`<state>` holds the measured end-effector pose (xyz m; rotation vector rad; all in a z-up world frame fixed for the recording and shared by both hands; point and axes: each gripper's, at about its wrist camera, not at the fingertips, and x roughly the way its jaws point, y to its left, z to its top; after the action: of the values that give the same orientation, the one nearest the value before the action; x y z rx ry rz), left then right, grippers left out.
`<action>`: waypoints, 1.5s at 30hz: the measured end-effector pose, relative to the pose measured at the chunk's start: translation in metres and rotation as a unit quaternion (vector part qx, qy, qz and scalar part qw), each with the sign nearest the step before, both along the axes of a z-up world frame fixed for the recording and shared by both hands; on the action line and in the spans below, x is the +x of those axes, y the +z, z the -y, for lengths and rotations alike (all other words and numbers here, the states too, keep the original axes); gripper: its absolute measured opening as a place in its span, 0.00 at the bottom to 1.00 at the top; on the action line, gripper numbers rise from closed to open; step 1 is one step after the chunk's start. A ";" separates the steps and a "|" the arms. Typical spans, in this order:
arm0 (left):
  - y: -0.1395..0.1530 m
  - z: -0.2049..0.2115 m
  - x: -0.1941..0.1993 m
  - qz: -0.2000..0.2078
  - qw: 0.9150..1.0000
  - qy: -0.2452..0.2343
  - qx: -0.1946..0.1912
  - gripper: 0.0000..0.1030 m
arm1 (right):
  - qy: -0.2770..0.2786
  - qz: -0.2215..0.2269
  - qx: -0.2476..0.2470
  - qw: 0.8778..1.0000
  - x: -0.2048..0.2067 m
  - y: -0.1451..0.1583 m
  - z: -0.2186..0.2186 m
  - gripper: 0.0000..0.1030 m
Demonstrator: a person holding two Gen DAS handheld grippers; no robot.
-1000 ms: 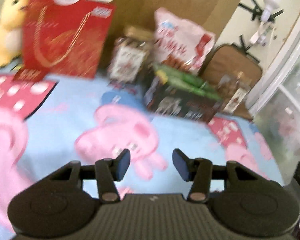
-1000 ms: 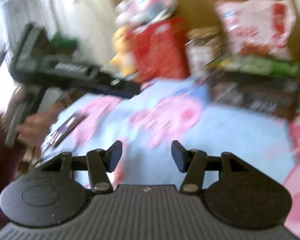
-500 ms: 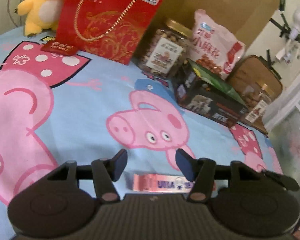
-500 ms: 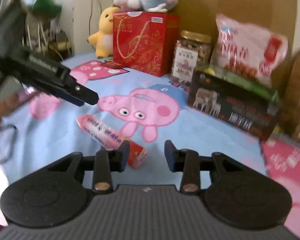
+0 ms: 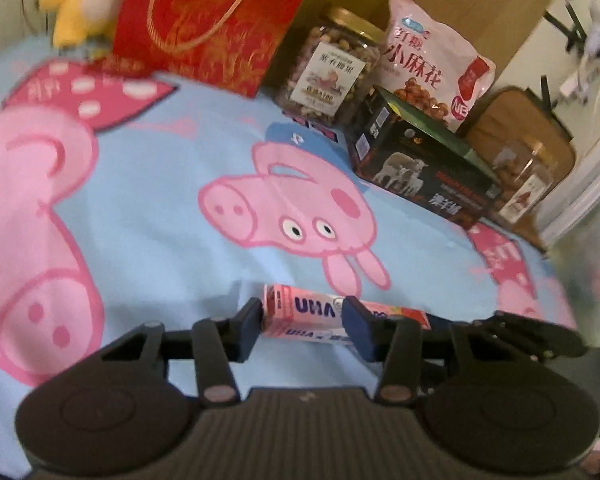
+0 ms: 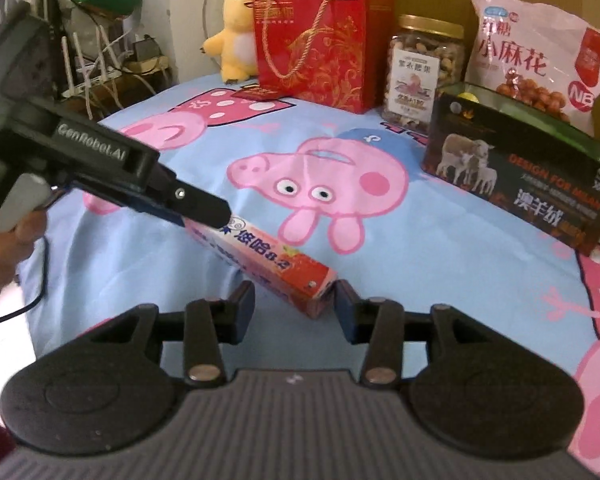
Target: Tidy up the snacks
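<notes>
A long pink UHA candy box (image 5: pixel 305 314) lies on the blue Peppa Pig sheet (image 5: pixel 172 216). My left gripper (image 5: pixel 302 322) is open with its fingers on either side of the box's left end. In the right wrist view the same box (image 6: pixel 260 258) runs diagonally, and my right gripper (image 6: pixel 294 306) is open around its red near end. The left gripper (image 6: pixel 188 204) shows there too, over the far end of the box. Whether any finger touches the box I cannot tell.
Along the back stand a red gift bag (image 6: pixel 324 44), a nut jar (image 6: pixel 422 72), a pink snack bag (image 6: pixel 540 52) and a dark box with sheep on it (image 6: pixel 520 176). A yellow plush (image 6: pixel 236 46) sits at the back left. A brown case (image 5: pixel 520 140) stands at the right.
Both grippers have come down and forward to the candy box, which now lies between the fingers of each. The jaws have stayed open.
</notes>
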<state>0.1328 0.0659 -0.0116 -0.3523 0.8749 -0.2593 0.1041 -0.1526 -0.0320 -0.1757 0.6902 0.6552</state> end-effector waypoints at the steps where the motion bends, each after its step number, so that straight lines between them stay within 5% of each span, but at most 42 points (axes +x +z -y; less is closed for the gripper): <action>1: 0.001 0.004 -0.002 0.007 1.000 0.003 0.010 0.44 | -0.003 -0.001 0.004 1.000 0.000 -0.001 0.001 0.44; 5: 0.009 0.012 0.002 0.015 1.000 0.002 0.022 0.44 | -0.018 -0.004 0.017 1.000 0.003 0.000 0.010 0.34; 15: 0.053 0.071 0.062 0.077 0.994 -0.064 0.039 0.44 | -0.099 0.060 0.052 0.992 0.023 0.027 0.059 0.33; 23: 0.081 0.119 0.162 0.134 0.989 -0.064 0.016 0.48 | -0.160 0.136 0.057 0.976 0.108 0.068 0.094 0.36; 26: 0.066 0.133 0.185 0.109 0.990 -0.056 0.070 0.50 | -0.183 0.147 0.031 0.971 0.138 0.061 0.100 0.38; 35: 0.068 0.102 0.119 0.099 0.991 -0.073 0.044 0.51 | -0.209 0.077 0.131 0.966 0.057 0.056 0.147 0.38; 40: 0.044 0.095 0.060 0.038 0.990 -0.130 0.026 0.54 | -0.138 0.008 0.178 0.974 0.002 0.040 0.153 0.46; 45: 0.013 0.088 0.014 -0.022 0.988 -0.156 -0.009 0.54 | -0.091 -0.006 0.164 0.982 -0.064 0.022 0.141 0.47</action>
<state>0.1463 -0.0223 0.0012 -0.2380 0.9715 -0.5506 0.0406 -0.2933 -0.0097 0.1947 0.5917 0.5855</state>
